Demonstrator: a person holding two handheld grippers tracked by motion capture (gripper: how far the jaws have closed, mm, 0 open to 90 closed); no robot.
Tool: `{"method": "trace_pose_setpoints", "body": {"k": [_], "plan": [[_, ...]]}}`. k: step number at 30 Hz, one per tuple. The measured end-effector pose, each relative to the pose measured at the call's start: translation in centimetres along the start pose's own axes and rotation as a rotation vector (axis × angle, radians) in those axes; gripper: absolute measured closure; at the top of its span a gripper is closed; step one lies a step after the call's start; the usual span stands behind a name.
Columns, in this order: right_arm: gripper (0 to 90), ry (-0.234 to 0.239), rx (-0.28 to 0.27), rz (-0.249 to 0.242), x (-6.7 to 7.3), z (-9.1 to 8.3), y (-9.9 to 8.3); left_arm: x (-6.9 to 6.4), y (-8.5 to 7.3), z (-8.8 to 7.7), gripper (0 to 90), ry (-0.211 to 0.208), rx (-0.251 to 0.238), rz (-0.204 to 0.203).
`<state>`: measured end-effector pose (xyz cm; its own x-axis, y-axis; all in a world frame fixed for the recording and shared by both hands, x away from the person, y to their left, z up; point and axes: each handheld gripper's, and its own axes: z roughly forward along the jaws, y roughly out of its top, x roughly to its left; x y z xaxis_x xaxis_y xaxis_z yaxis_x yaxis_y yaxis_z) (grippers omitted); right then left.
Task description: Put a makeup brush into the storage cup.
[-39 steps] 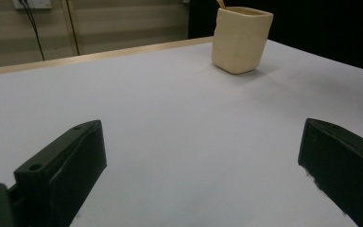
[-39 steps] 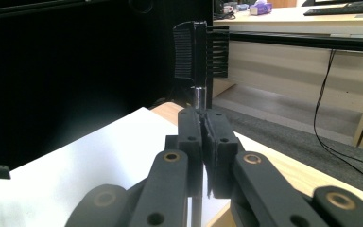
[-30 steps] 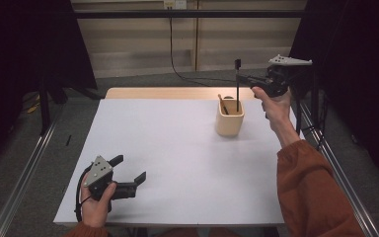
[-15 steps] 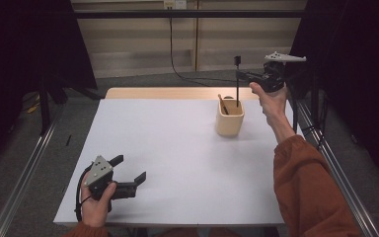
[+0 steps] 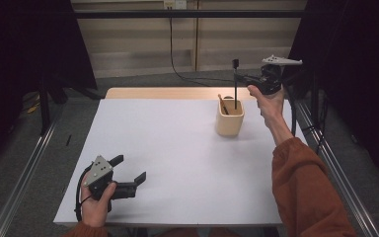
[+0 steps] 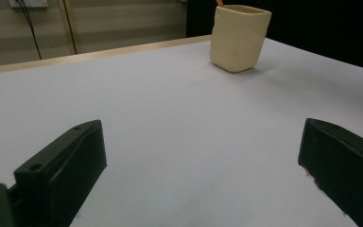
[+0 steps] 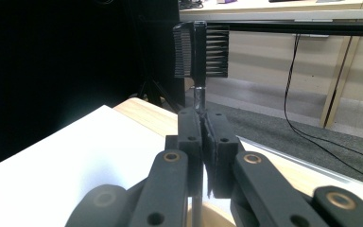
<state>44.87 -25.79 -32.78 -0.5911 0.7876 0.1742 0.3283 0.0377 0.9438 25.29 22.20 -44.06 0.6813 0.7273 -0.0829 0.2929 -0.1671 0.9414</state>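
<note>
The left gripper (image 5: 128, 174) was held at seven o'clock on the white table (image 5: 177, 163), jaws wide and empty. At two o'clock, the right gripper (image 5: 242, 79) was clamped on a black brush (image 7: 200, 49), held upright above the beige cup (image 5: 229, 118).

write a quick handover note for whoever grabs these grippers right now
Right hand-held gripper: shut on a black brush, held upright over the cup, its lower end inside the mouth.
Left hand-held gripper: open, holding nothing, low over the table near its front left corner.
Cup: far right of the table, a wooden stick in it.
Done: brush gripped and held at the cup.
Left: probably let go or lift it clear; I can't tell which.
</note>
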Motion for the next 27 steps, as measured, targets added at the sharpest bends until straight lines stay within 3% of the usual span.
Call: {"method": "trace_pose_setpoints", "body": {"k": [27], "plan": [[85.9, -0.011, 0.078, 0.009, -0.6, 0.9, -3.9, 0.0, -0.1, 0.0, 1.7, 0.003, 0.000, 0.002]]}}
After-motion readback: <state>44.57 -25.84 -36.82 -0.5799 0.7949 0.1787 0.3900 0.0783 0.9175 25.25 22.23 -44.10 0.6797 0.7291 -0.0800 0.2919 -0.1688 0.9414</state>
